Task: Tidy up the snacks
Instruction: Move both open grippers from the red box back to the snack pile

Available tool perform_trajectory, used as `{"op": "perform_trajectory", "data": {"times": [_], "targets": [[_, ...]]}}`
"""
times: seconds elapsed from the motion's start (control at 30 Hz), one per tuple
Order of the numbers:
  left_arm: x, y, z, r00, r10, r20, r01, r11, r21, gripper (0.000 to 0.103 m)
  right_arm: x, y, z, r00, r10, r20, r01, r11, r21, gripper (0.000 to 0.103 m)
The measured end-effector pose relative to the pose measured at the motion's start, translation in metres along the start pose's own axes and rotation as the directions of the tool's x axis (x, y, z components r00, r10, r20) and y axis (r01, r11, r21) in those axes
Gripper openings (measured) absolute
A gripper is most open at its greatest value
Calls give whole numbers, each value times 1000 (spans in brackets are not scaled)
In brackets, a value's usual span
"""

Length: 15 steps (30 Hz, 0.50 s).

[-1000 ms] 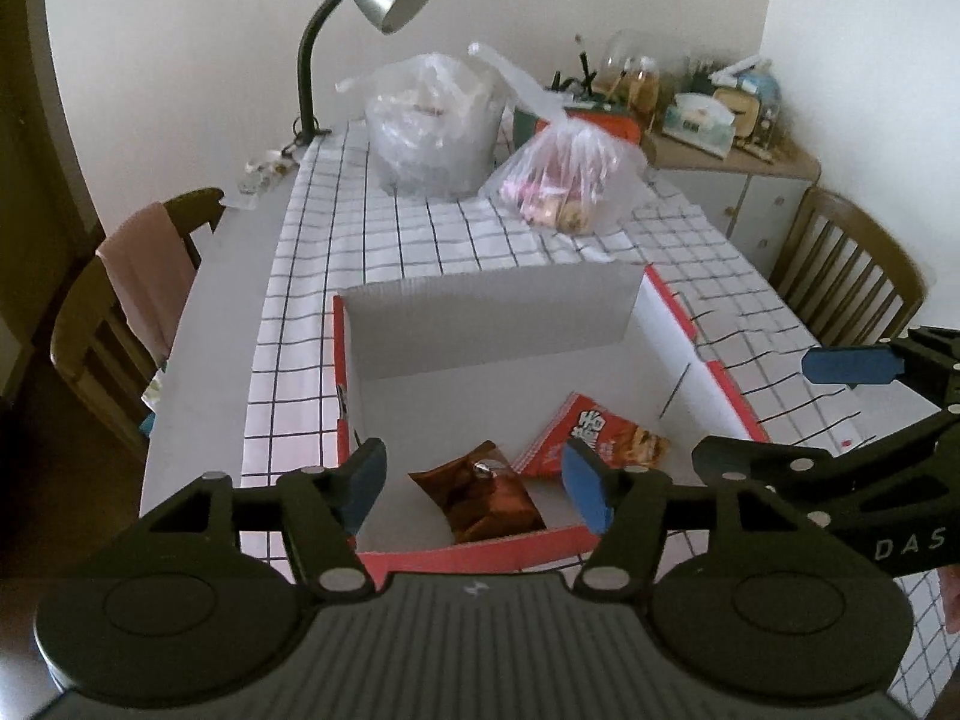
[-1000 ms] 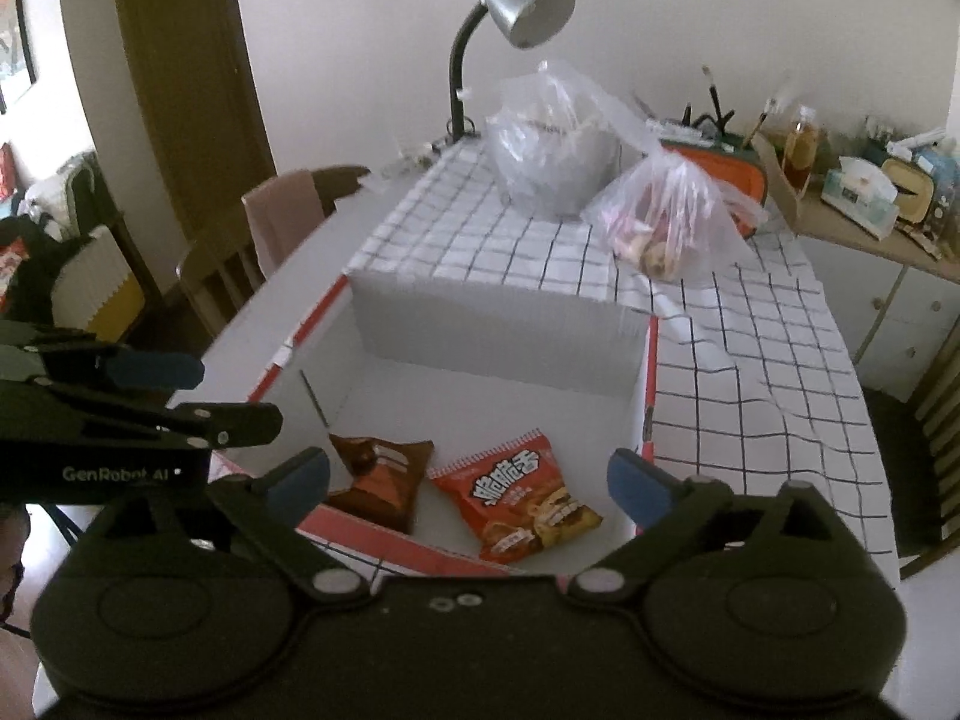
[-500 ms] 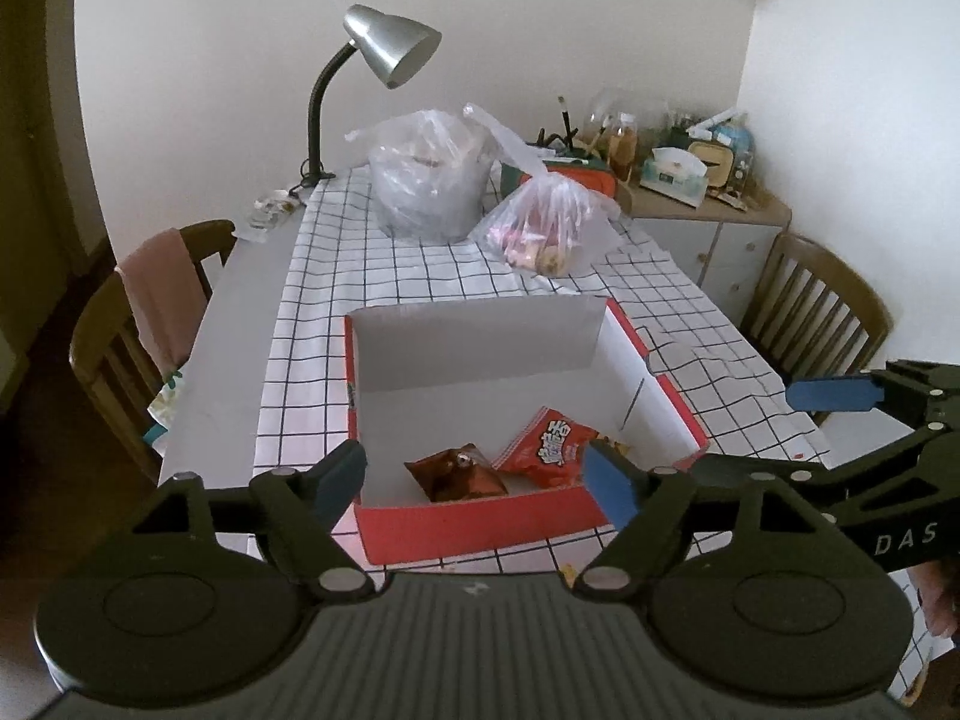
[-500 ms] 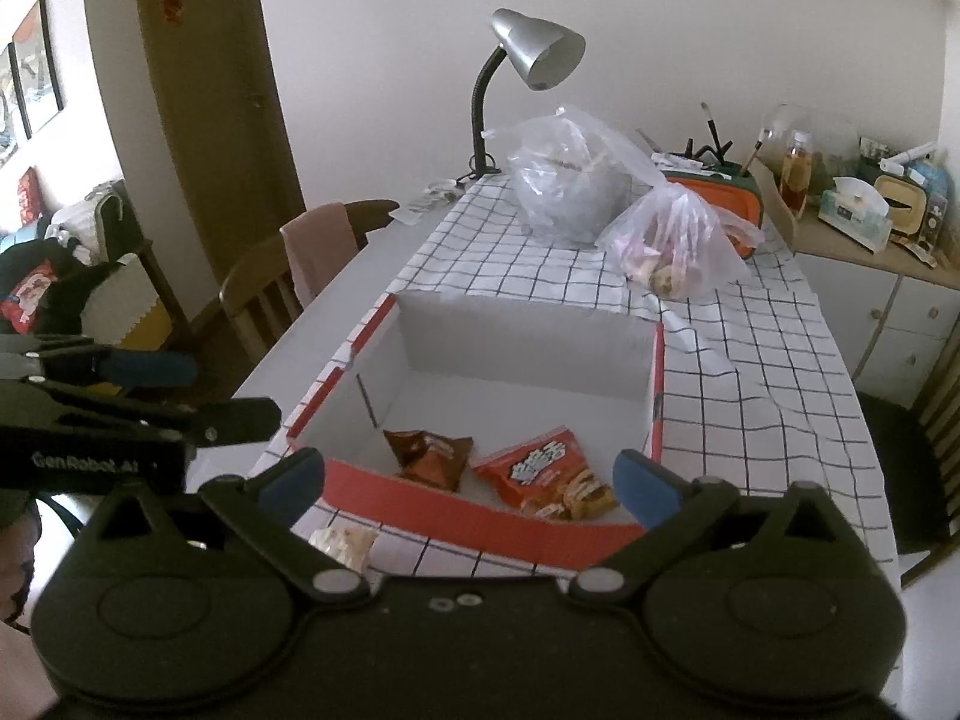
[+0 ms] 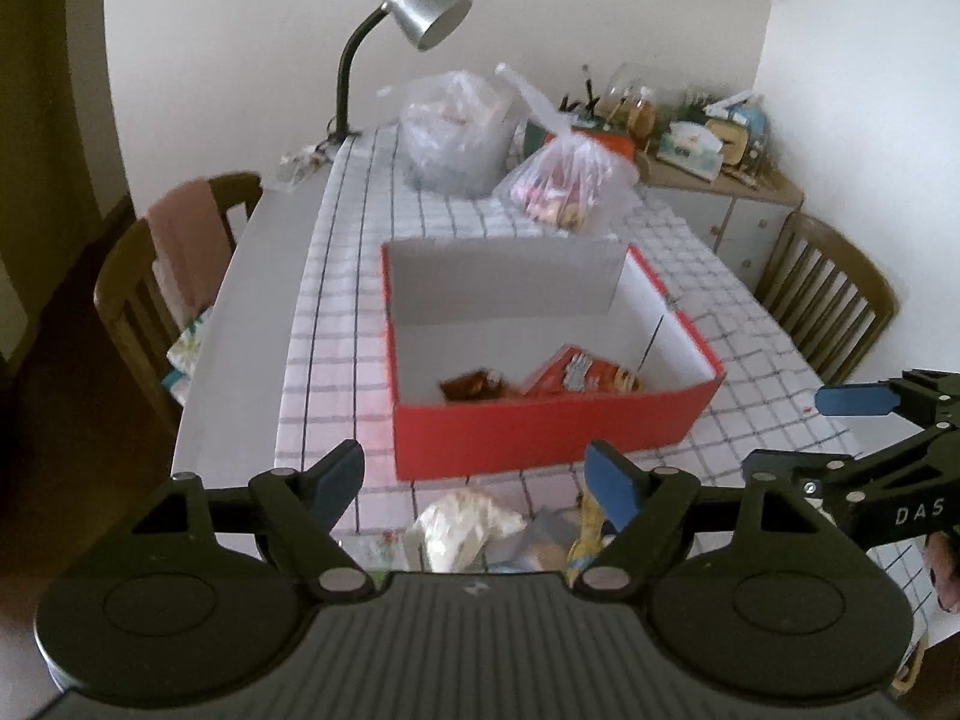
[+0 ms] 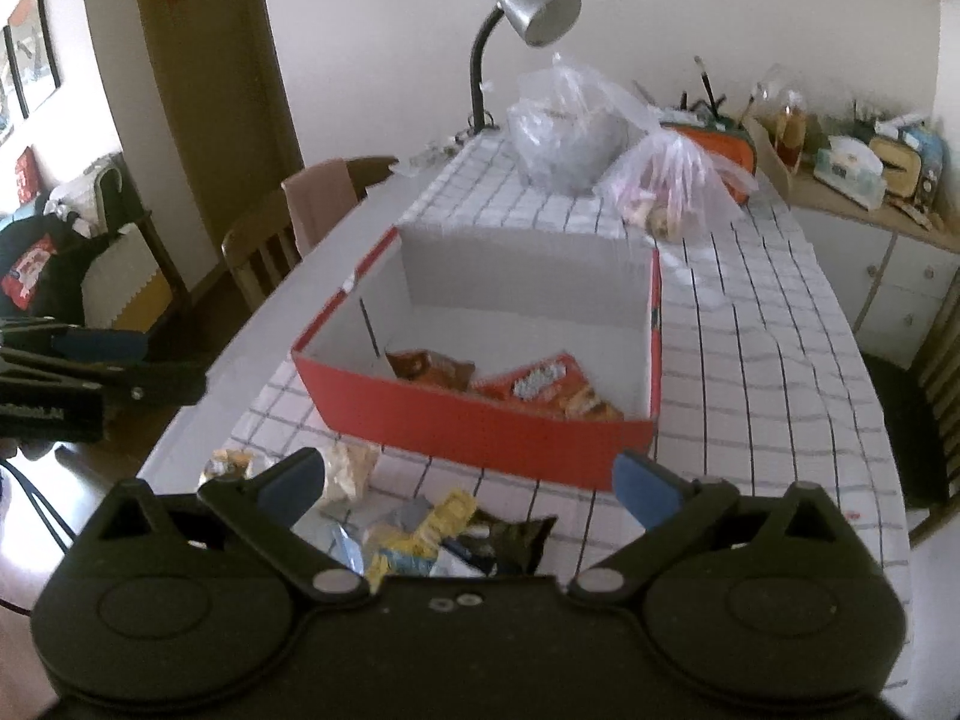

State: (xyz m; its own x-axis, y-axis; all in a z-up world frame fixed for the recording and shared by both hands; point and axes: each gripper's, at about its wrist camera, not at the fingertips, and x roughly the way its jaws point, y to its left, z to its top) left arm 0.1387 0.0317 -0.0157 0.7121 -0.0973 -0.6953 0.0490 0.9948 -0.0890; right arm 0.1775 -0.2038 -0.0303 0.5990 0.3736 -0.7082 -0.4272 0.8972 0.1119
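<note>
Both claws, left claw and right claw, stand spread and empty above crinkly foil snack packets; beyond lies the rectangular red cardboard box on the table.

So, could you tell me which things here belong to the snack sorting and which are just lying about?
Job: red box; brown packet and orange packet inside it; loose snack packets in front of it.
Lying about: desk lamp; two plastic bags; chairs.

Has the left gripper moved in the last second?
Yes. The left gripper has pulled back from the red box: its fingertips framed the packets inside before; now they hang short of its near wall, above loose snacks.
</note>
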Motion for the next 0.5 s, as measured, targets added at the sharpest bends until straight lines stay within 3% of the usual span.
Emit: {"op": "perform_trajectory", "data": {"times": [0.5], "targets": [[39, 37, -50, 984, 57, -166, -80, 987, -136, 81, 41, -16, -46, 988, -37, -150, 45, 998, 50, 99]]}}
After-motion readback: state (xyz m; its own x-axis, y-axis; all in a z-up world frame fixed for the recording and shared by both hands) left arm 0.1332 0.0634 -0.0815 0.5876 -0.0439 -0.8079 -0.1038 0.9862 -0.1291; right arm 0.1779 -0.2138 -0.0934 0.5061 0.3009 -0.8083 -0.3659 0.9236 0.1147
